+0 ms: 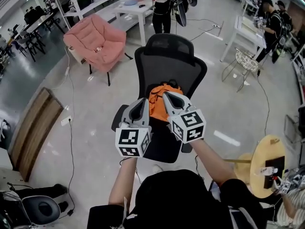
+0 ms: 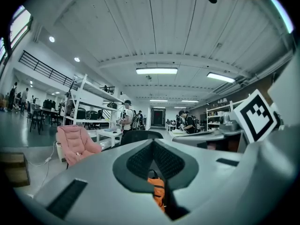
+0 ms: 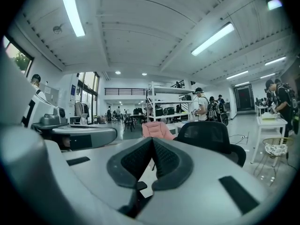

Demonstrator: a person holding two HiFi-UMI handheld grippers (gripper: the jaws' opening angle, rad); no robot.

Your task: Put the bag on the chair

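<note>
A black mesh office chair (image 1: 169, 56) stands right in front of me. The orange bag (image 1: 156, 104) with black straps appears to rest on its seat against the backrest. My left gripper (image 1: 144, 101) and right gripper (image 1: 167, 96) hover side by side, flanking the bag. In the left gripper view the pads of the left gripper (image 2: 153, 142) meet, and the bag (image 2: 158, 189) shows through the gap below them, beyond the jaws. The right gripper (image 3: 152, 140) also has its pads together, with the chair (image 3: 208, 135) ahead to the right. Nothing shows between either pair of pads.
A pink armchair (image 1: 95, 42) stands to the far left, with a white table (image 1: 136, 8) and a standing person (image 1: 162, 13) behind the chair. To the right are another white table (image 1: 245, 32), a wire chair (image 1: 245, 63) and a round wooden table (image 1: 267, 166). Cables cross the floor.
</note>
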